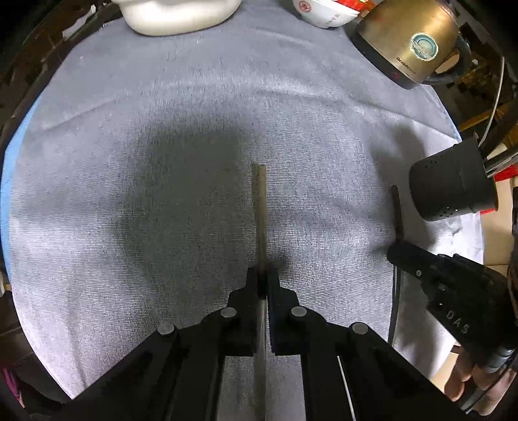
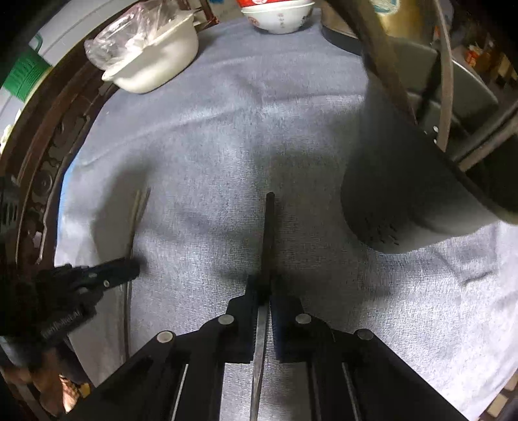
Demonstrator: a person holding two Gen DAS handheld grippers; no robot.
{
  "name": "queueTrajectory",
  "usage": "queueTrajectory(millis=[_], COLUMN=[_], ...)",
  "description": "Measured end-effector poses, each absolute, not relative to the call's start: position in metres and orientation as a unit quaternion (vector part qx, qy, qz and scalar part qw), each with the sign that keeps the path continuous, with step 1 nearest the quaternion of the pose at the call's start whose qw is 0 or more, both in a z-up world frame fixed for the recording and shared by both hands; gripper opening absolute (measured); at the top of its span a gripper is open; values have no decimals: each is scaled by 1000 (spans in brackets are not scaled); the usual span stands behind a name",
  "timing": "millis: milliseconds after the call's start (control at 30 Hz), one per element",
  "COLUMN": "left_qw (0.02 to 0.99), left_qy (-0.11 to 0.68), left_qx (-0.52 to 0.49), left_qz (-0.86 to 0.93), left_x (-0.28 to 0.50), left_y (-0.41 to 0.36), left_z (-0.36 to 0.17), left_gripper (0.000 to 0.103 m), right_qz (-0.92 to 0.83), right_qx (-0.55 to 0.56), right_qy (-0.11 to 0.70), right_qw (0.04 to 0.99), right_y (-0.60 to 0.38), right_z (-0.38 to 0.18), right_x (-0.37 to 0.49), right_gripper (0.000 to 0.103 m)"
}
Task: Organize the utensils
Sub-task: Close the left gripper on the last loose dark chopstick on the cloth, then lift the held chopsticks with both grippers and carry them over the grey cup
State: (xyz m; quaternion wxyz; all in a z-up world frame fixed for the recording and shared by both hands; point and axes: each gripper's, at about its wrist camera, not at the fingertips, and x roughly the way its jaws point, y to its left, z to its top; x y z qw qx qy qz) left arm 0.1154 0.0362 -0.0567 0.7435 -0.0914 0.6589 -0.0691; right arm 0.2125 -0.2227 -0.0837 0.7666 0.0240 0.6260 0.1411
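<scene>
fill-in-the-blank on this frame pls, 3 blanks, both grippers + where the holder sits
1. The left gripper is shut on a ____-coloured chopstick.
2. The right gripper is shut on a ____-coloured chopstick.
3. The black perforated utensil holder lies on the grey ____.

Missing words: light; dark; cloth

The white pot [image 1: 179, 16] is cut off by the top edge in the left wrist view, and so is the bowl [image 1: 323, 13]. The pale utensil [image 1: 261, 207] vanishes between the left gripper [image 1: 263, 278] fingers, its lower end unseen. The black holder [image 2: 421, 200] is smeared and half out of frame.
</scene>
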Motion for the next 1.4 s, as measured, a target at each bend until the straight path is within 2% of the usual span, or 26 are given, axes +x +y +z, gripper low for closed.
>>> queueTrajectory(millis=[133,233,433,567,700,867,1067,1400], left_qw=[749,777,848,897,936,968,976,977], left_qy=[652,614,494,392,295,207,197,188], left_qx=[-88,-113,-169,-190,-185,-139,-89,-99], left_qz=[-77,-85,-86,-70,-49,-18,6,7], left_x=[104,90,25,18,-9,-32,-20,-10], left_y=[45,50,85,92,89,78,54,18], left_z=[-53,-42,6,34,62,80,55,30], left_gripper=[5,5,5,5,5,5,5,6], right_qz=[145,150,165,142,98,55,30,55], right_qx=[23,50,111,119,101,66,17,11], right_qy=[620,595,505,425,325,243,215,206], right_qw=[771,788,840,886,935,966,976,977], right_y=[-225,-236,-266,-276,-283,-281,-274,-276], right_z=[-81,-71,-22,12,42,56,44,55], right_x=[210,192,145,124,104,93,79,34], right_gripper=[8,6,6,6,6,6,7,7])
